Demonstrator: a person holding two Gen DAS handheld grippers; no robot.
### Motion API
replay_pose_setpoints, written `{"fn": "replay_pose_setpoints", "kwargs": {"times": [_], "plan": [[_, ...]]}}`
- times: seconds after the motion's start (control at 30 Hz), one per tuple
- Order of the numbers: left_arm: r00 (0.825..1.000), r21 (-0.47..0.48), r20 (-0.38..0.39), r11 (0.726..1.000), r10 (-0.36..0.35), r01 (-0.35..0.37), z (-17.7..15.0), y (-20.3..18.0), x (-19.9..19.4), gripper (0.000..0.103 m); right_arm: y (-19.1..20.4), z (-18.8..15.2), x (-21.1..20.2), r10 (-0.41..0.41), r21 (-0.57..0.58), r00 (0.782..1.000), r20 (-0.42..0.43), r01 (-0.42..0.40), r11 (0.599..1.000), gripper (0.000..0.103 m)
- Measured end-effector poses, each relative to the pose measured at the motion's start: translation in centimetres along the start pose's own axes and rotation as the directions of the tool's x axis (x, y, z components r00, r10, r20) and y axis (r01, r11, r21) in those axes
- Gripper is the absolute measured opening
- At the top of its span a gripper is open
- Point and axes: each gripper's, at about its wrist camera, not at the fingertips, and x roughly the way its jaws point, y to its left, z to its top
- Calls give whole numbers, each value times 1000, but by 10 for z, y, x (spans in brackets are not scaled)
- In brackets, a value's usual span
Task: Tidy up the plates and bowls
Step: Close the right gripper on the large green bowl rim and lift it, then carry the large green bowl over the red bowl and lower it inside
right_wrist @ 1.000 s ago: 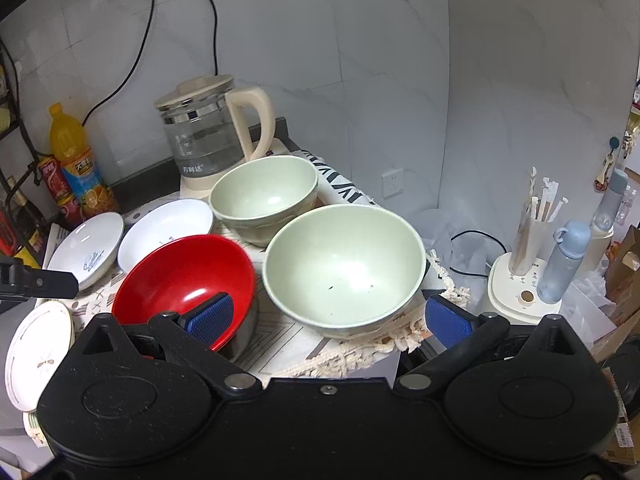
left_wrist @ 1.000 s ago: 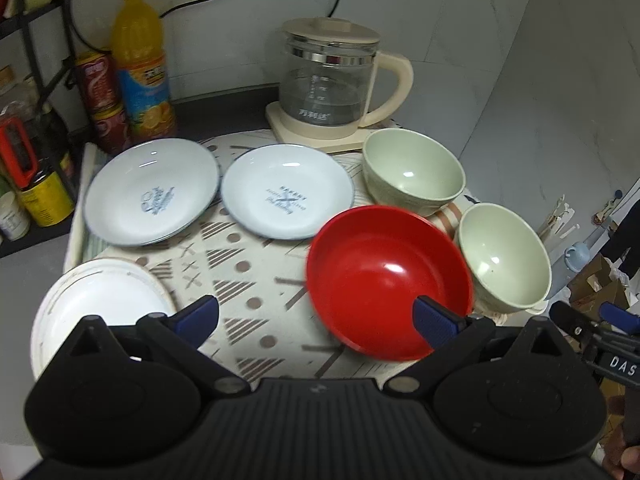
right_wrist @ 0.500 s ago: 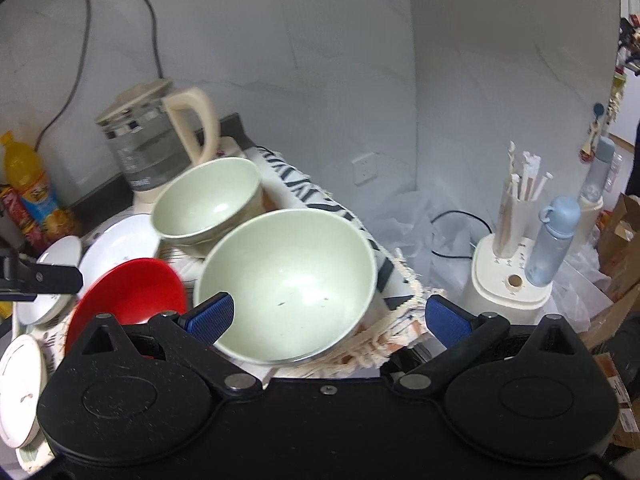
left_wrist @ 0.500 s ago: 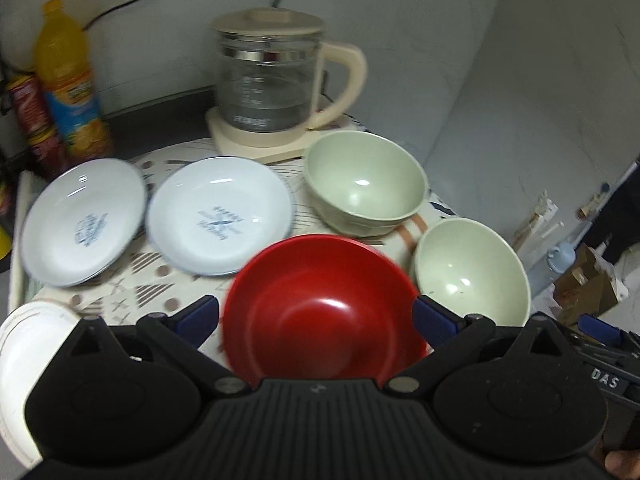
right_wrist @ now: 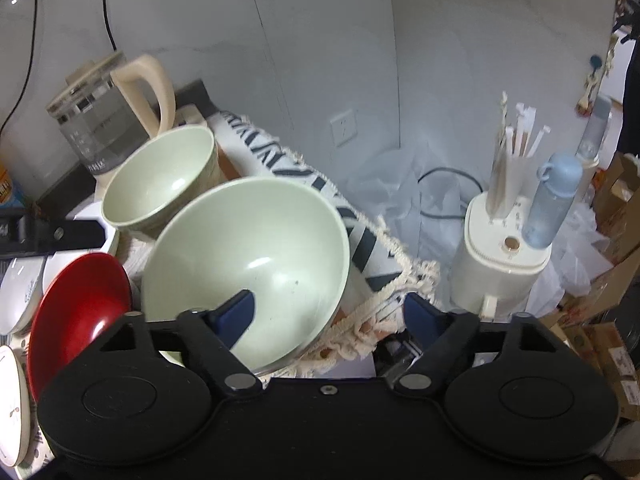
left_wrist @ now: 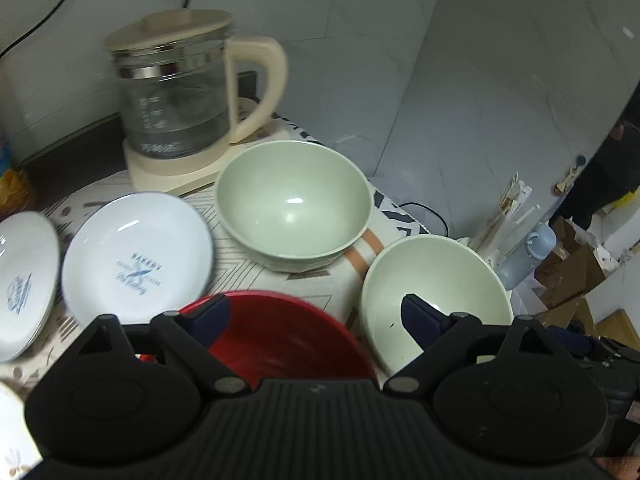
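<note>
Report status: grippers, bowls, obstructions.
Left gripper closing over red bowl. Right gripper closing astride near green bowl rim. No contact visible. Nothing blocking.

glass kettle (left_wrist: 176,92), blue bottle (right_wrist: 554,200), patterned cloth (left_wrist: 328,292)

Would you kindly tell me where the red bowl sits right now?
In the left wrist view, the red bowl sits bottom centre, between a white plate and a green bowl.

We see the right claw (right_wrist: 328,312) closing over the rim of the near green bowl (right_wrist: 256,256); one pad is inside it, the other outside, beside the red bowl (right_wrist: 76,304).
</note>
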Motion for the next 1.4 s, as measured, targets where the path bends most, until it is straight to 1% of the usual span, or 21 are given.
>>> {"fn": "replay_pose_setpoints", "kwargs": {"times": [0.03,0.1,0.13,0.2,0.33,0.4,0.43,0.53,0.63,0.7,0.73,0.8,0.87,0.9,0.93,1.0,1.03,1.1,1.2,1.4], "plan": [[1000,16,-1,1000,-3,3,2,-3,3,88,0,0,2,2,5,1000,-9,-2,1000,76],[1000,47,-1,999,-13,13,7,-10,10,83,-1,1,7,1,18,1000,-25,-1,1000,74],[1000,56,-2,998,-20,20,9,-12,13,81,-2,2,10,-3,24,999,-36,3,1000,71],[999,70,-15,997,-31,32,13,-16,20,73,-3,2,15,6,38,998,-62,-4,999,66],[998,102,-33,993,-48,51,16,-25,33,65,-4,3,22,8,44,996,-88,-4,999,59],[997,109,-48,992,-58,63,18,-27,41,59,-5,4,24,8,49,996,-94,-4,999,56],[997,113,-55,991,-62,67,18,-29,44,58,-5,3,26,7,50,995,-96,-2,999,52],[995,119,-74,990,-61,70,20,-32,56,53,-7,2,29,10,59,994,-108,-3,998,43],[993,131,-101,989,-60,73,21,-37,68,49,-12,-1,32,26,89,992,-127,-15,996,40],[992,145,-118,987,-48,65,21,-41,75,42,-12,-2,34,30,86,990,-135,-18,996,37],[991,148,-126,987,-37,56,21,-43,78,39,-12,-2,35,34,85,990,-137,-22,996,34],[988,153,-147,986,-38,60,20,-45,85,30,-11,-3,37,53,90,989,-137,-41,995,29],[985,149,-169,987,-38,63,19,-44,92,26,-10,-3,38,72,90,988,-134,-60,994,20],[983,147,-180,987,-34,61,18,-44,95,22,-9,-3,39,79,90,988,-133,-68,994,20],[981,145,-190,988,-33,62,17,-43,99,20,-8,-3,39,74,87,989,-132,-62,994,19],[977,136,-211,988,-40,70,16,-42,105,12,-8,-2,39,69,84,989,-127,-59,995,19],[974,129,-222,989,-44,74,15,-41,107,11,-8,-1,38,71,92,989,-126,-59,994,19],[974,121,-223,991,-37,66,14,-41,108,10,-10,0,38,73,106,990,-121,-60,993,19],[972,97,-229,992,-54,78,14,-37,108,10,-9,1,34,68,107,992,-103,-57,993,19],[976,66,-207,994,-67,83,16,-32,97,10,-6,10,20,67,97,996,-51,-62,993,19]]}}
